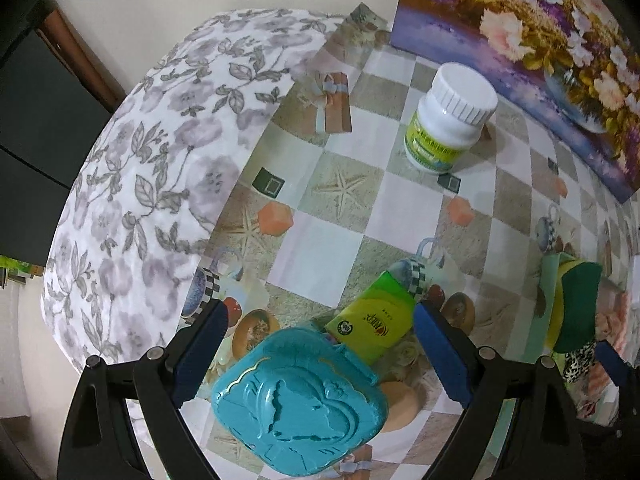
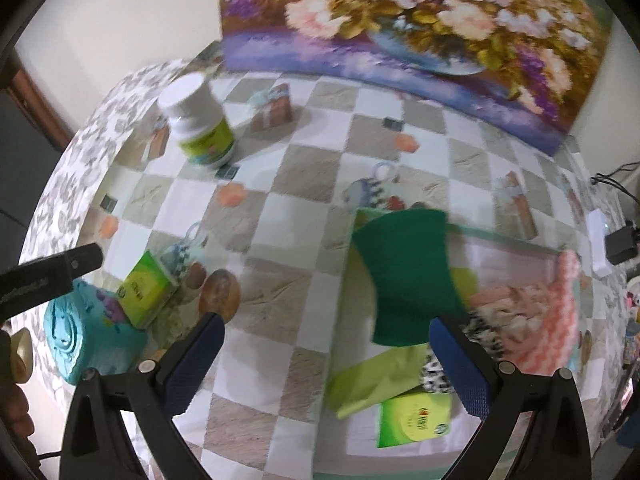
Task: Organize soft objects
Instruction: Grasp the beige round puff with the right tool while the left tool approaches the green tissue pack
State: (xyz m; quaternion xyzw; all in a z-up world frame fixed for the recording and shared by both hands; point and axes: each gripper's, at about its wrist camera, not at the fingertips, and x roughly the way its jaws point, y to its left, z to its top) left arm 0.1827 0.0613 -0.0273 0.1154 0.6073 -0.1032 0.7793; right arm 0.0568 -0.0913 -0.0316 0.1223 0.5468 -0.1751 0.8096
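Note:
My left gripper (image 1: 320, 344) is open low over the table. A green tissue pack (image 1: 372, 324) and a teal embossed box (image 1: 300, 400) lie between its fingers, untouched. My right gripper (image 2: 328, 364) is open too, at the near-left corner of a pale green tray (image 2: 500, 236). A green and yellow sponge (image 2: 408, 276) stands tilted and blurred just past its fingertips. In the tray lie a pink knitted piece (image 2: 552, 320), a leopard-print cloth (image 2: 436, 372), a yellow-green cloth (image 2: 376, 380) and a second tissue pack (image 2: 416, 420).
A white bottle with a green label (image 1: 448, 116) stands at the back of the checkered tablecloth (image 1: 320, 256). A flower painting (image 1: 540, 40) leans on the wall behind. A floral cloth (image 1: 160, 160) covers the table's left edge. Cables and a black adapter (image 2: 620, 244) sit far right.

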